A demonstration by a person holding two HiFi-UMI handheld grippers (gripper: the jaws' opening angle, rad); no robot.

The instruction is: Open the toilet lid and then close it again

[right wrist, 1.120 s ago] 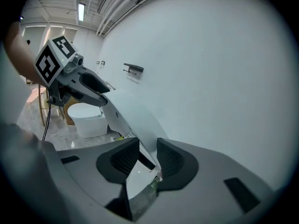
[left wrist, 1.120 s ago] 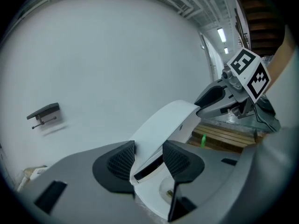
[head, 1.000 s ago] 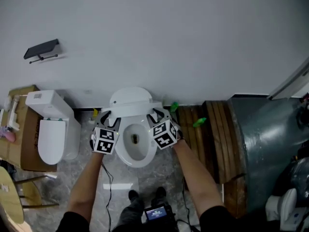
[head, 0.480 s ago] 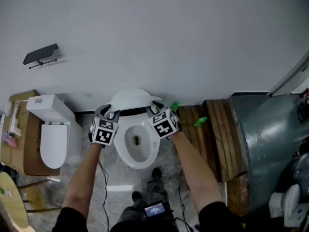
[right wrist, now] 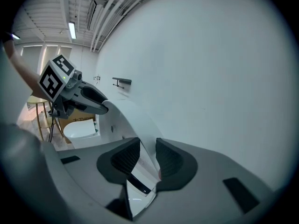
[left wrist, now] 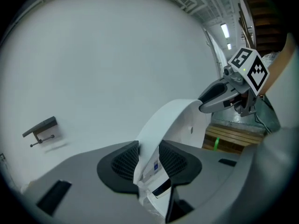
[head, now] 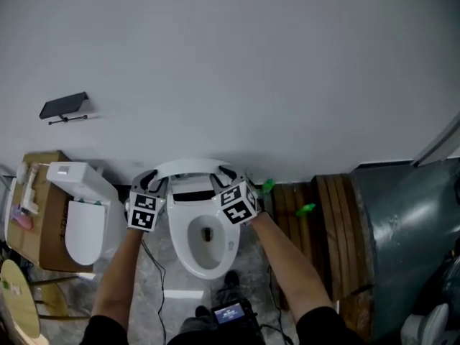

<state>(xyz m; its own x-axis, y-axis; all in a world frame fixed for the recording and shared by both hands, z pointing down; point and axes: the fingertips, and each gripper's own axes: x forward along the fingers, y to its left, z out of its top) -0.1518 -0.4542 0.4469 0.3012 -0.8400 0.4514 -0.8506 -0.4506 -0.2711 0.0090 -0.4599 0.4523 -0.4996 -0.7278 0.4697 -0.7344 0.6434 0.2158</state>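
A plain white wall (head: 251, 63) rises behind the toilet (head: 205, 254). To the right of the toilet stands a big grey metal tank (head: 410, 221), with wooden boards (head: 323, 221) lying between the two. To the left of the toilet is a second toilet (head: 83, 214) with its lid down, set against a cardboard box (head: 43, 221). The toilet's own lid (head: 190, 168) is up off the open bowl, tilted toward the wall.

The left gripper (head: 152, 182) has the lid's left edge and the right gripper (head: 227, 172) its right edge. In the left gripper view the jaws are narrowing, their pads pressing on the white rim of the lid (left wrist: 173, 120); the right gripper view shows the same, jaws narrowing onto the rim (right wrist: 133, 120).

A small dark shelf (head: 65, 106) hangs on the wall, up and well to the left of the toilet.
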